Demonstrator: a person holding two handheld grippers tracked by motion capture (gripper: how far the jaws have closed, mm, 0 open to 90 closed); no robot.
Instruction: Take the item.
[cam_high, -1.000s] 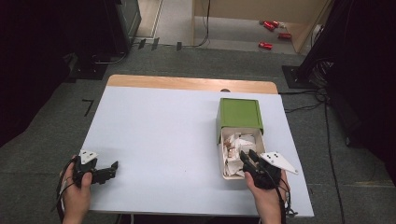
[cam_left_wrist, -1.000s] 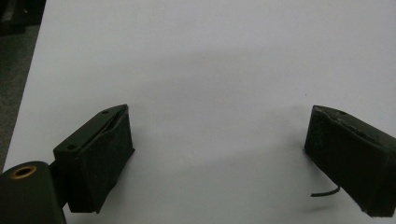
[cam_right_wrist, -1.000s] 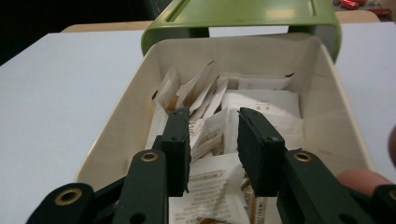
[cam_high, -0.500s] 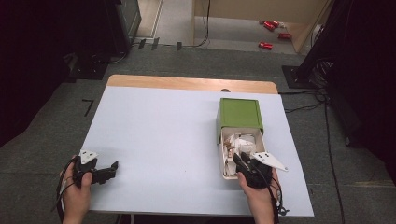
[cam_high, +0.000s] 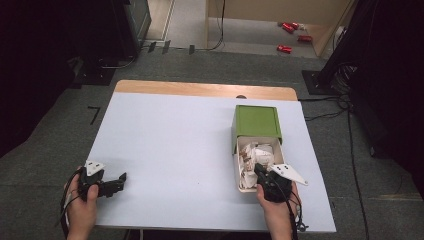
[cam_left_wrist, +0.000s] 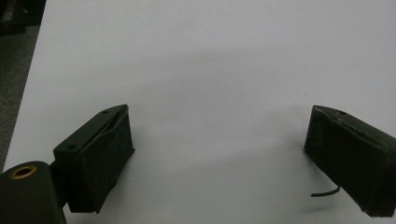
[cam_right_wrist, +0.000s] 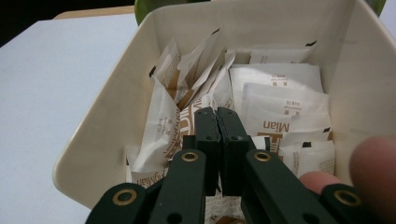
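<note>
Right gripper (cam_right_wrist: 218, 122) just closed fully, jaws pressed together among packets (cam_right_wrist: 275, 105) inside the cream box (cam_right_wrist: 93, 140); unclear whether one got pinched. Left gripper (cam_left_wrist: 219, 154) wide open, empty, far left of box.

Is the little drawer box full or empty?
Full. The cream drawer, pulled out from its green sleeve, is packed with white paper packets piled close to its rim.

sachets (cam_right_wrist: 275, 105) – paper, matt | tray (cam_right_wrist: 112, 116) – smooth plastic | table (cam_high: 175, 150) – matt
</note>
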